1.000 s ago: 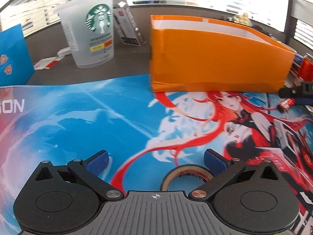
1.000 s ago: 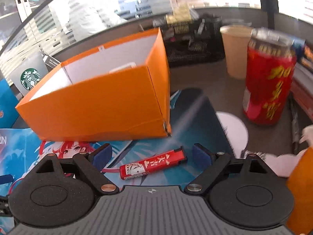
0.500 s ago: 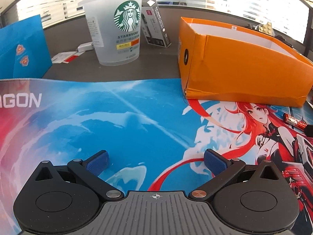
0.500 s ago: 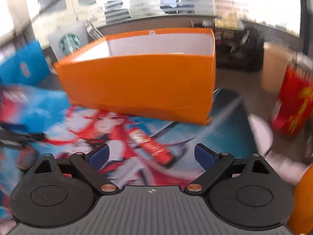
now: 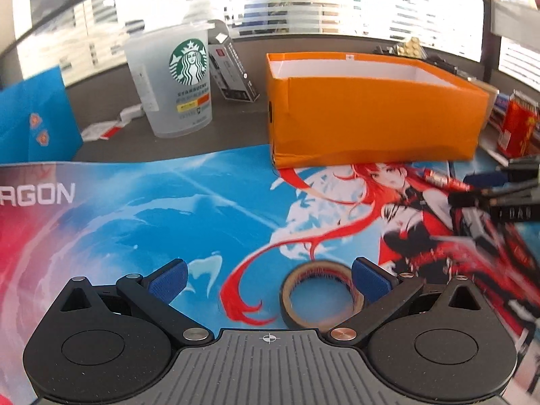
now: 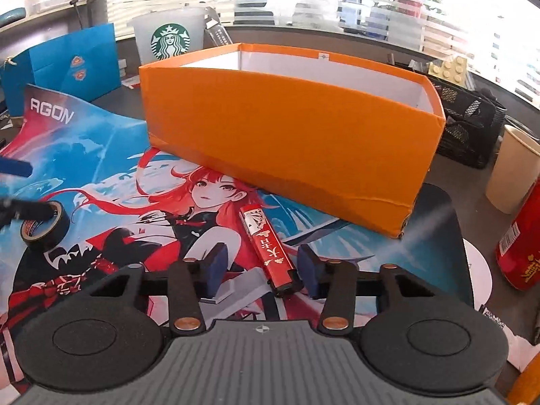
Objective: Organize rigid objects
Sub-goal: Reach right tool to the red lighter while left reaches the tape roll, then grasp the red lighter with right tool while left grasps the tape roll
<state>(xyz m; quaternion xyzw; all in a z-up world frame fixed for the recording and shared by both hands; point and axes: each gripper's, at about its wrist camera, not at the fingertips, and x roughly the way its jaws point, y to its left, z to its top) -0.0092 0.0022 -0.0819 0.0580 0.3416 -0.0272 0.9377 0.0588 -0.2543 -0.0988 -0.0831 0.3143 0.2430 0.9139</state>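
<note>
A red lighter lies on the printed desk mat, its near end between the pads of my right gripper. Those jaws are closing; the right pad is close to the lighter and the left pad stands apart from it. A roll of tape lies flat on the mat between the fingers of my left gripper, close by the right pad; that gripper is open wide. An open orange box stands behind the lighter, white inside. In the left wrist view the right gripper shows at the right edge by the lighter.
A clear Starbucks cup and a blue paper bag stand at the back left. To the right are a red can, a paper cup and a black mesh organiser. A small dark carton leans behind the cup.
My right gripper rolled and swung left, and its jaws narrowed around the lighter, which now lies lengthwise between them. The left gripper swung off the tape and back over it, still open.
</note>
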